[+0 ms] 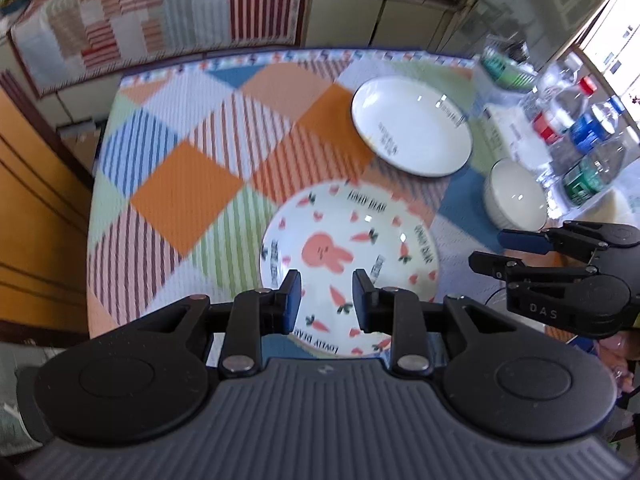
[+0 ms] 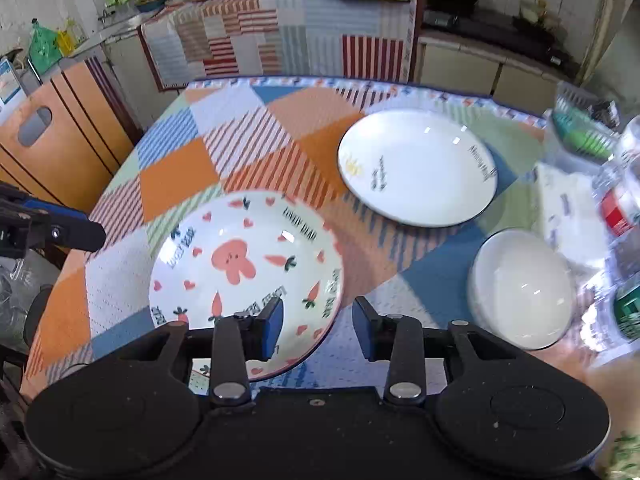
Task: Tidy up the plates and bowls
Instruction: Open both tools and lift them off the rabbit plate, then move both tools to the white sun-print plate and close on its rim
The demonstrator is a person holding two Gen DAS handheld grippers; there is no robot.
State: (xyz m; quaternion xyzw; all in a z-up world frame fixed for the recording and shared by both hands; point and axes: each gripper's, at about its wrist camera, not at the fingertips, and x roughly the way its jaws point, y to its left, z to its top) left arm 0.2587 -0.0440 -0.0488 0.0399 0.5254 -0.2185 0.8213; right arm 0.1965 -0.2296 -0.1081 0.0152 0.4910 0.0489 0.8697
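Nearest to me, the left hand-held gripper (image 1: 326,300) is hovering above the near rim of the rabbit plate (image 1: 348,264), jaws parted with nothing between the blue pads; in its own view the plate shows through the gap, lying flat on the checked cloth of the bench (image 1: 180,184). The right hand-held gripper (image 2: 318,328) is likewise standing open and gripping nothing, poised over the plate's near right edge, its pads clear of the rim as far as I can judge.

Judgement: both tools are sitting above the crockery with no grip yet, so the step in hand is choosing a piece and taking hold of it.

Going outward: the white bowl (image 2: 520,288) is sitting to the right, near the rabbit plate but apart from it, with the water bottles (image 1: 588,144) crowding just beside it. Farther back, the plain white plate (image 2: 416,168) is lying on its own, apart from both.

To do this well, I would say: come down on a rim squarely, one pad over the lip and one under, since glazed ware looks slippery and a shallow pinch could let it tip. Stacking plate on plate first, bowl last on top, seems the tidy order. Approaching the bowl from the bench side is keeping clear of the bottles, which look easy to knock.
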